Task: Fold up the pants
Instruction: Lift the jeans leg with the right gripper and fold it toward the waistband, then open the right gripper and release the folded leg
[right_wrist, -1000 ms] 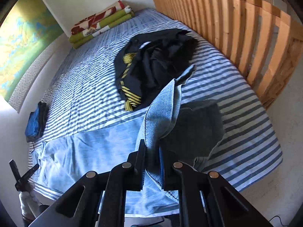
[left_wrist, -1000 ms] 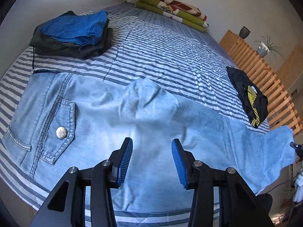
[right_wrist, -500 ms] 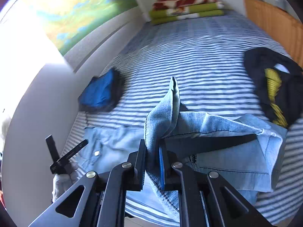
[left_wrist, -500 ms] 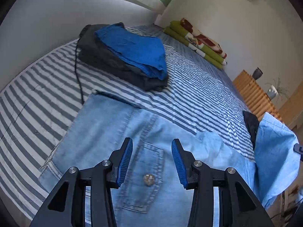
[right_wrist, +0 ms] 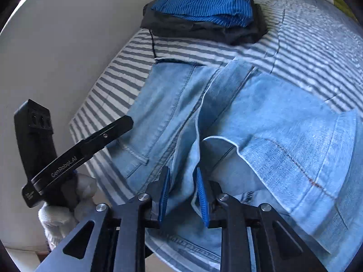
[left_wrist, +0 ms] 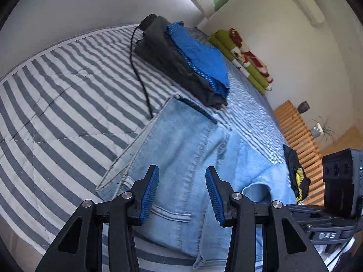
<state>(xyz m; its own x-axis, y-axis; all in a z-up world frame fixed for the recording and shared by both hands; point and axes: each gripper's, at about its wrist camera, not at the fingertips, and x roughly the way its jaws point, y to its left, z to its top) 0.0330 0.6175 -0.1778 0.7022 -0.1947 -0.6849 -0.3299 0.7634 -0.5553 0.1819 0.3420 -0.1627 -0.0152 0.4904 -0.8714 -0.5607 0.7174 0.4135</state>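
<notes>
Currently, left wrist view: left gripper (left_wrist: 181, 195) hovers empty over the jeans (left_wrist: 181, 154) on the striped bedspread (left_wrist: 56, 95), jaws well apart, nothing between them. Folded blue and grey clothes (left_wrist: 192, 63) sit beyond the waistband.

Right wrist view: right gripper (right_wrist: 182, 195) has just been opening, denim fold still between the pads but apparently no longer pinched. To finish well: line the hem up with the waistband, then flatten.

Folded clothes stack (left_wrist: 188, 61) crowds jeans (left_wrist: 181, 158); striped bedspread (left_wrist: 68, 95) leftward open.
</notes>
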